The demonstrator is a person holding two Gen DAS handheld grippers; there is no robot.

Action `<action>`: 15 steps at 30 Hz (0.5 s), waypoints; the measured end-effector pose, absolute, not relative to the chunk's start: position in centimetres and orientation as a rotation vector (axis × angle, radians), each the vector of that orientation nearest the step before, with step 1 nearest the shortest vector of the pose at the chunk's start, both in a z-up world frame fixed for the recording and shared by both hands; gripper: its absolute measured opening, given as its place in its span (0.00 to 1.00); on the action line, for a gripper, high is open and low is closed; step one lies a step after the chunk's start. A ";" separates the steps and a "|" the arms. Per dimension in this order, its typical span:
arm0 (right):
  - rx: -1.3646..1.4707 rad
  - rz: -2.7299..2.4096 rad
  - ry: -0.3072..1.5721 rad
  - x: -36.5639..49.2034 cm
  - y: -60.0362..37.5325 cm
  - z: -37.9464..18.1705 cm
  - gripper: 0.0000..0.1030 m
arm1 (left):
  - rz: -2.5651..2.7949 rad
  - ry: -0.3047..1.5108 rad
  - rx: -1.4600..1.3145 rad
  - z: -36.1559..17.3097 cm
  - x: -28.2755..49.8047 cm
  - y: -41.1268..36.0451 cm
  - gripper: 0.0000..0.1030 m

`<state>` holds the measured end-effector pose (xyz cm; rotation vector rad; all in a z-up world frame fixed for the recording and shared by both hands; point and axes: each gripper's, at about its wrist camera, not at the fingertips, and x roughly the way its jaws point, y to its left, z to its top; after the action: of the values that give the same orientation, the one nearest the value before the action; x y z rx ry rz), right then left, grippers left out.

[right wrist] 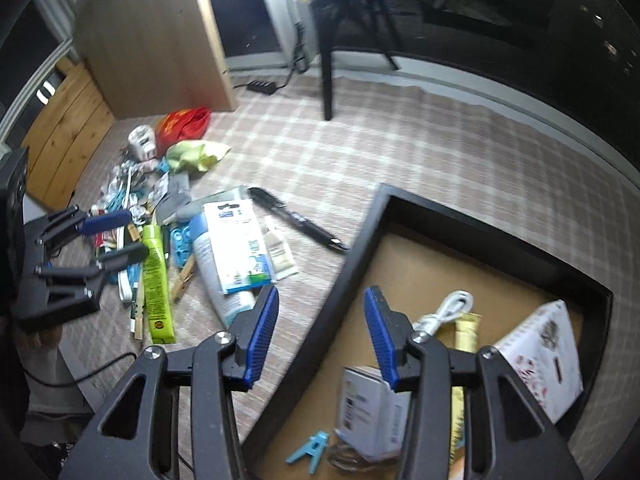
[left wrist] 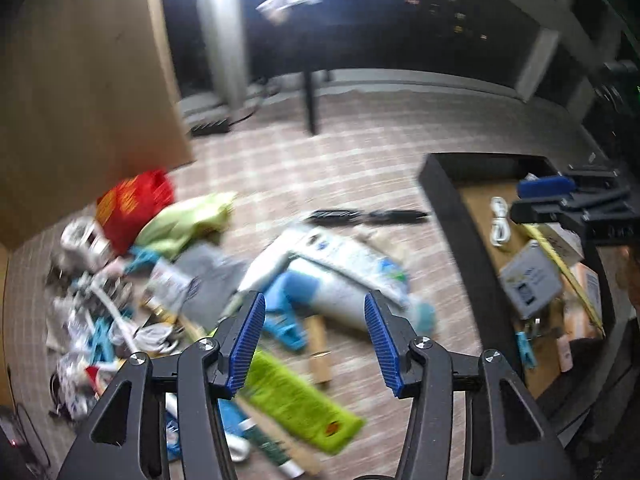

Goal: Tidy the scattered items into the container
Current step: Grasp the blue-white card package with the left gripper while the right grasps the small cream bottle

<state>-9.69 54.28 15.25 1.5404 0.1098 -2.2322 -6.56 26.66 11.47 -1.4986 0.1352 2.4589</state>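
Note:
Scattered items lie on the plaid carpet: a white and blue tube (right wrist: 224,280) under a flat pack (right wrist: 236,248), a green packet (right wrist: 156,276), a black pen (right wrist: 296,220), a red bag (right wrist: 184,124) and a light-green pouch (right wrist: 196,154). The black-walled container (right wrist: 352,264) holds a white cable (right wrist: 448,308), a white box (right wrist: 368,412), a yellow stick pack and a blue peg (right wrist: 312,450). My right gripper (right wrist: 320,308) hangs open over the container's left wall. My left gripper (left wrist: 316,332) is open and empty above the tube (left wrist: 336,292) and a blue peg (left wrist: 284,320); that view is blurred.
A wooden cabinet (right wrist: 152,36) stands behind the pile at the back left. A dark furniture leg (right wrist: 328,60) and a power strip (right wrist: 262,87) with cables are at the back. Bare carpet lies beyond the container. A black cable runs over the floor at the lower left.

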 end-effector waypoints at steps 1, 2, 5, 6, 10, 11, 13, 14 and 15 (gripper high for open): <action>1.548 -2.212 0.115 -9.9 53.5 14.9 0.38 | 2.464 0.096 -1.525 11.2 -6.8 25.6 0.45; 1.552 -2.199 0.119 -10.1 52.9 14.6 0.38 | 2.464 0.057 -1.548 10.9 -7.0 24.9 0.45; 1.567 -2.150 0.140 -10.8 51.0 13.3 0.38 | 2.433 -0.067 -1.606 10.1 -7.5 23.4 0.45; 1.572 -2.138 0.149 -10.9 50.5 13.0 0.38 | 2.427 -0.076 -1.610 10.0 -7.5 23.4 0.45; 1.590 -2.099 0.192 -11.9 48.6 11.6 0.38 | 2.393 -0.097 -1.621 9.3 -7.9 24.8 0.45; 1.594 -2.089 0.203 -12.1 48.2 11.2 0.38 | 2.380 -0.105 -1.621 9.2 -8.1 25.2 0.45; 1.603 -2.069 0.218 -12.4 47.6 10.6 0.38 | 2.362 -0.100 -1.625 8.6 -8.5 26.2 0.45; 1.608 -2.060 0.225 -12.7 47.3 10.2 0.38 | 2.358 -0.099 -1.631 8.4 -8.9 26.4 0.45; 1.609 -2.056 0.236 -12.9 47.1 9.9 0.38 | 2.355 -0.107 -1.643 8.0 -9.3 26.6 0.45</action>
<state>-12.86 47.06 9.92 1.6089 0.2357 -2.0561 -9.26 26.59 8.05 -1.6428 -0.1070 2.3553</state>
